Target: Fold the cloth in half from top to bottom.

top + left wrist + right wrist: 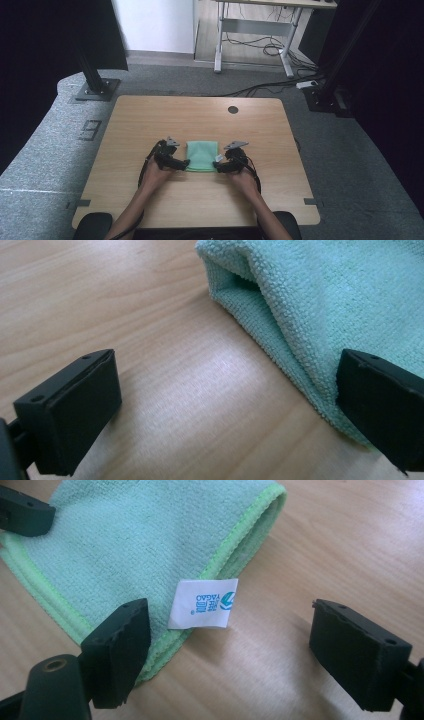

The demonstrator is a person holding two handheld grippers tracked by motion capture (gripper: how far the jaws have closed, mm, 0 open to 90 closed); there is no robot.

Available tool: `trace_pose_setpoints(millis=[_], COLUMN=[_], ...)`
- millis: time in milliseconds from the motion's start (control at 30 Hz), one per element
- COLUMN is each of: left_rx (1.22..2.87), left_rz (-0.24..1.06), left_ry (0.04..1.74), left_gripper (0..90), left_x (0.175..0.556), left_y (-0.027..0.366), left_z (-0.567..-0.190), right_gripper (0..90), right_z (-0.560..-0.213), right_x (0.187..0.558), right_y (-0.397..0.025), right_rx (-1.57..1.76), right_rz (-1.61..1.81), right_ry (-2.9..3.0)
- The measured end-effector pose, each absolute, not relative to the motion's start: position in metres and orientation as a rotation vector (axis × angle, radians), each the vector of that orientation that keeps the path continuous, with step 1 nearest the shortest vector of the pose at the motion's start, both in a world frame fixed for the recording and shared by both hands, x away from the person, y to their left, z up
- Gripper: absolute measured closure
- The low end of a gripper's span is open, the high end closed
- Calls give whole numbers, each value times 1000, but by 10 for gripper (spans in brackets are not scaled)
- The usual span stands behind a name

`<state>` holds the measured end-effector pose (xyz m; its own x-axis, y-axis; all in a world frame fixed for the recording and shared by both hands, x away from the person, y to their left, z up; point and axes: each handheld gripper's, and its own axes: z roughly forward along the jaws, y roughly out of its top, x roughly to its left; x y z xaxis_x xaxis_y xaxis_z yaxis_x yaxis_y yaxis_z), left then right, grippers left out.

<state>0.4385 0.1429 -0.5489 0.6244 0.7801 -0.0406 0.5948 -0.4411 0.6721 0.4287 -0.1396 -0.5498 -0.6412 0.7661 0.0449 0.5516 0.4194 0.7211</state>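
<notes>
Both tools, left (186,163) and right (218,166), gape released beside the folded green cloth (202,155), whose lower layers stay hidden.

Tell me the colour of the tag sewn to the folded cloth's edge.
The tag is white with blue-green print, clearest in the right gripper view.

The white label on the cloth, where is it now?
The white label hangs off the green cloth edge, between the right gripper fingers.

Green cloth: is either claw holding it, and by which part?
Nothing is held. Both the left claw and right claw stand open at opposite edges of the folded green cloth.
</notes>
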Motion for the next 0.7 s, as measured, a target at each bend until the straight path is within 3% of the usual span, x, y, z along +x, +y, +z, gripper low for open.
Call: trace_pose_setpoints(millis=[700], left_rx=[2176], left_rz=[362], left_ry=[1094], left_gripper=[0], left_x=[465], left_y=[142], left_z=[-549], right_gripper=[154], right_z=[-553], right_x=[453], right_y=[-142], right_rx=[1157], right_rz=[1088], right_ry=[2337])
